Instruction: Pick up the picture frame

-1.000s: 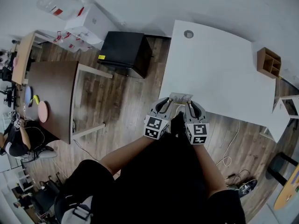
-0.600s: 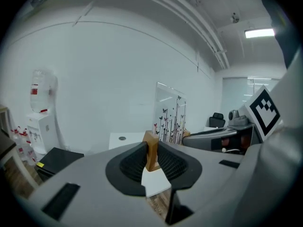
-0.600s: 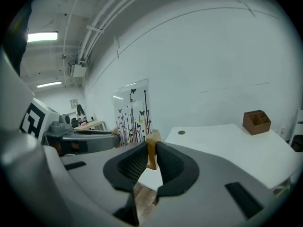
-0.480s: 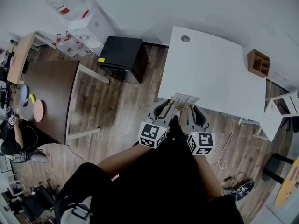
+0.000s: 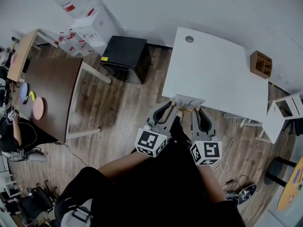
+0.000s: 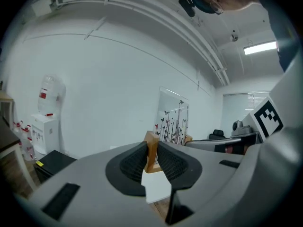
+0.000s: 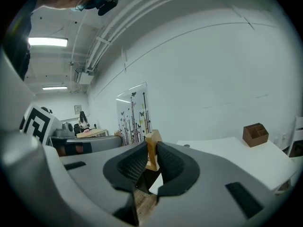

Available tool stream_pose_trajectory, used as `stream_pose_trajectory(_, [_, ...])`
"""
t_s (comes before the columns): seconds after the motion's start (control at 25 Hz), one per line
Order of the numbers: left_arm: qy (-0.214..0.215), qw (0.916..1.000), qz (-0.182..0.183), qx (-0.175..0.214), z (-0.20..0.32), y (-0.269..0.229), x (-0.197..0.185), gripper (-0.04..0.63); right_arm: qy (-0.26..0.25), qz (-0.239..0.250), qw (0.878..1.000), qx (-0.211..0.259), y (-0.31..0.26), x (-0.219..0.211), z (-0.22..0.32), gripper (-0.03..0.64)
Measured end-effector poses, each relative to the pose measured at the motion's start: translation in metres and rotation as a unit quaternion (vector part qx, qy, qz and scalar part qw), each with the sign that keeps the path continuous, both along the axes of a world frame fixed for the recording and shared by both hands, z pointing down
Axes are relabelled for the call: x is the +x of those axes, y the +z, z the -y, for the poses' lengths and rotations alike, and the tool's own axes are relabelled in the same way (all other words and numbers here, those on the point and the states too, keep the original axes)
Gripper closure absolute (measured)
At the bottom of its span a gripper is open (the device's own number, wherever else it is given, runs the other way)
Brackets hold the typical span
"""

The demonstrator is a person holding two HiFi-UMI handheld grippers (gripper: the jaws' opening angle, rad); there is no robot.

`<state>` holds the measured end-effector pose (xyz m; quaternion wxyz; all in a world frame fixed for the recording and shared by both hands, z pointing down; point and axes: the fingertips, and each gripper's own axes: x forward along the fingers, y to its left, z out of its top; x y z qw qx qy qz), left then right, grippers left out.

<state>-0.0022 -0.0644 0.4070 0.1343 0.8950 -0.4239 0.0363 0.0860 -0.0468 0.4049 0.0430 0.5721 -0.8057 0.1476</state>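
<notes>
The picture frame (image 5: 188, 101) is a clear pane printed with butterflies and stems, with pale wooden feet. It hangs level just off the near edge of the white table (image 5: 222, 70), held from both ends. My left gripper (image 5: 173, 106) is shut on its left wooden foot (image 6: 152, 151). On the other wooden foot (image 7: 152, 148) my right gripper (image 5: 195, 110) is shut. The printed pane (image 6: 173, 118) rises behind the left jaws, and in the right gripper view the pane (image 7: 133, 114) stands left of the jaws.
A small wooden organiser (image 5: 261, 64) sits at the table's far right. A black cabinet (image 5: 124, 56) stands on the wood floor left of the table, beside a brown table (image 5: 52, 93). A water dispenser (image 5: 92, 25) is against the wall.
Both grippers, still holding the frame, have drawn back toward the person; the frame has come off the table's near edge.
</notes>
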Motion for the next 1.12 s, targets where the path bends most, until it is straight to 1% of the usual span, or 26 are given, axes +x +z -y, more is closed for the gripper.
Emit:
stream_pose_trajectory(0.12, [-0.013, 0.9999, -0.006, 0.003, -0.001, -0.003, -0.007, 0.518, -0.002, -0.005, 1.000, 0.006, -0.002, -0.007, -0.001, 0.543])
stream_pose_trajectory(0.32, [-0.014, 0.9999, -0.008, 0.000, 0.000, -0.003, -0.014, 0.518, -0.002, -0.013, 1.000, 0.017, -0.004, -0.013, 0.002, 0.543])
stream_pose_trajectory(0.52, [-0.026, 0.9994, -0.021, -0.004, 0.008, -0.004, -0.026, 0.518, -0.010, -0.022, 0.999, 0.023, -0.006, -0.025, 0.012, 0.545])
stream_pose_trajectory(0.76, [-0.033, 0.9993, -0.019, -0.003, 0.010, -0.003, -0.041, 0.518, -0.017, -0.025, 0.999, 0.021, -0.004, -0.040, 0.014, 0.545])
stream_pose_trajectory(1.12, [-0.041, 0.9987, -0.031, -0.003, 0.007, 0.000, -0.062, 0.518, -0.020, -0.029, 0.999, 0.020, -0.003, -0.060, 0.014, 0.545])
